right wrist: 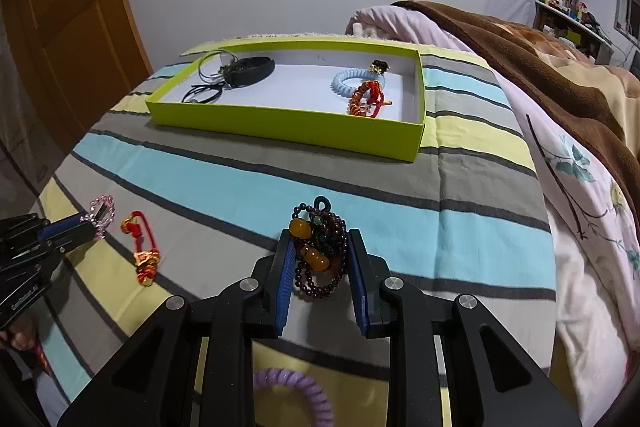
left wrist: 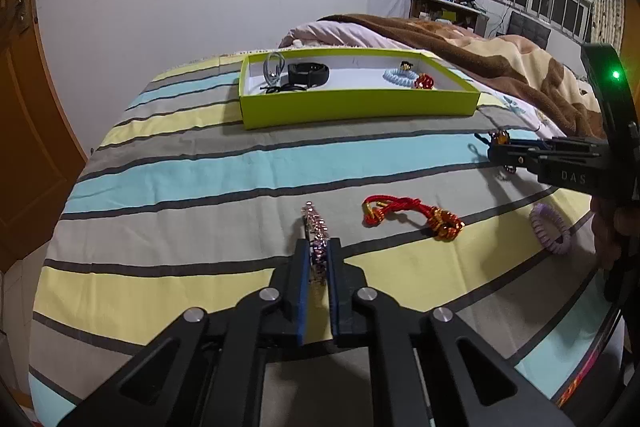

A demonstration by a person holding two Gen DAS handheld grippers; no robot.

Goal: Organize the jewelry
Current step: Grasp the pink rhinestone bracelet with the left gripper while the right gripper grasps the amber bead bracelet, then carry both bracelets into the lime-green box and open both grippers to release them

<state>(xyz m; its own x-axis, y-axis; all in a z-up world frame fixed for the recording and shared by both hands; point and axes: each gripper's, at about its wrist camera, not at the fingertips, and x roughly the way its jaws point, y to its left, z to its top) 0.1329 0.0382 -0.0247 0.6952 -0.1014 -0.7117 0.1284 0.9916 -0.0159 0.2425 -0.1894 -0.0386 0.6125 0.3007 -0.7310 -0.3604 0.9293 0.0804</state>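
Pink crystal bracelet (left wrist: 317,239) clamped in my left tongs (left wrist: 319,259), beaded bracelet (right wrist: 320,251) bunched in my right tongs (right wrist: 320,255), whose grip looks looser: loops could slip before reaching the green box (left wrist: 360,105).

both grippers angle downward: left gripper (left wrist: 320,247) jaws nearly closed, right gripper (right wrist: 320,247) jaws half apart.

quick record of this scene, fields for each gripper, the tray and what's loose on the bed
left gripper: shut on pink crystal bracelet
right gripper: shut on dark bead bracelet with amber beads
green tray: holds black band, blue coil tie, red bracelet
loose on bedsheet: red cord bracelet, purple coil tie
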